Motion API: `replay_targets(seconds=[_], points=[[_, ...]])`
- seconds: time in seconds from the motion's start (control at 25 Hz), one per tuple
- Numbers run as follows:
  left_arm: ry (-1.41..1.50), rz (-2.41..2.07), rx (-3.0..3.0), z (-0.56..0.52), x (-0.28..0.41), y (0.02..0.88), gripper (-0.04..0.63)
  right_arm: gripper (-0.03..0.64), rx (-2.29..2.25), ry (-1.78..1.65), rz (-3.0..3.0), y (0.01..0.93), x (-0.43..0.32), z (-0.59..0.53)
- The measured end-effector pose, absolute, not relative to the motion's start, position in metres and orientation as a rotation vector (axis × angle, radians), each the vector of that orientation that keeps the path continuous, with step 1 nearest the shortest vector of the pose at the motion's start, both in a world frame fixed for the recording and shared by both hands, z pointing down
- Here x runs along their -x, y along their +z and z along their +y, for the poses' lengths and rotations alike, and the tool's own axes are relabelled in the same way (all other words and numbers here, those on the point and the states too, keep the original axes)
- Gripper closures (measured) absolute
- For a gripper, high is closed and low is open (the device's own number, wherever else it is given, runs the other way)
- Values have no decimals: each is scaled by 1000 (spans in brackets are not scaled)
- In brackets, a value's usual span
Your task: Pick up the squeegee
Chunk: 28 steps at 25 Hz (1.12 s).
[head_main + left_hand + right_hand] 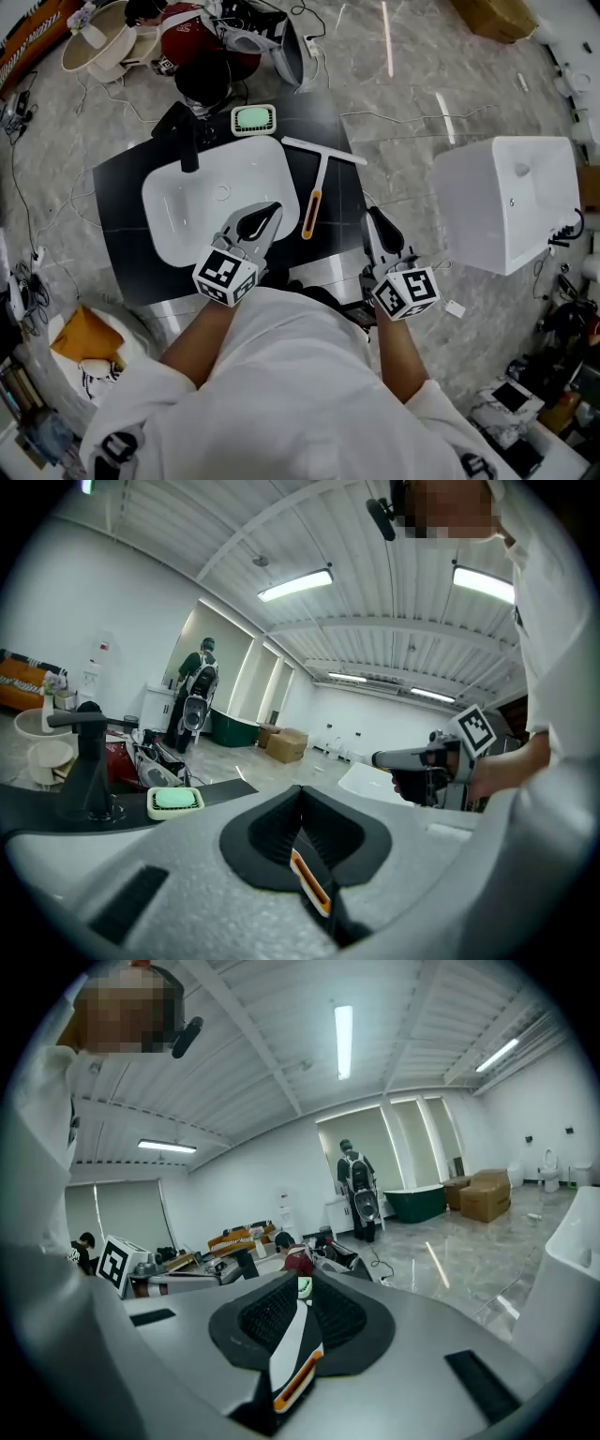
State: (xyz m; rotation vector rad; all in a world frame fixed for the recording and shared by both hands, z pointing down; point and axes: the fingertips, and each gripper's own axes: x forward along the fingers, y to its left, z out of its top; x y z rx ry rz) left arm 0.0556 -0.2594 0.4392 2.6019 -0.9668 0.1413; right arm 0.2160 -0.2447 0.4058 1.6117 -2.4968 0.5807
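Head view: the squeegee (320, 183) lies flat on the black mat (122, 206), just right of the white basin (187, 220). Its long axis runs almost straight away from the person. The blade bar sits crosswise at the far end, and the orange grip end points back toward the person. The left tool (272, 212) hangs over the basin's near corner and the right tool (374, 217) is to the squeegee's right. Both are apart from it.

Left gripper view: the pads are pressed together with nothing pinched. An orange-edged strip (309, 881), probably the grip end, shows in the slot behind them, lying beyond the tool.

Right gripper view: this tool's pads also meet and hold nothing. A white shaft with an orange near end (292, 1346) shows in the slot behind them and seems to run away from the camera.

Risks, as I judge them:
- A tool that comes down without spreading would shove the handle across the mat.
- The handle is thin and lies flat, so the pads may scrape the mat and slip off.
- The basin's rim is close and could block one jaw.
- A pinch at the very end of the grip would let the blade end droop and swing.
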Motion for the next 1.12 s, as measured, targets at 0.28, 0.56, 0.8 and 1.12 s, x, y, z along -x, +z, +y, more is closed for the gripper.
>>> replay_targets(seconds=[0.28,0.56,0.8,1.12], points=[[150,-965,-2557,-270,-54,469,580,597,-1543,729,-2442,443,-206,-272],[180,-1014,-2537,-283,-56,486,580,517,-1441,816,-2380,481,-197,-301],[163,-1052,-2464,-286,-52,500,580,482,-1402,942,-2290,514,-192,-322],[188,-1022,-2430,-282,-65,522,580,477,-1467,1237,-2105,561,-197,-344]])
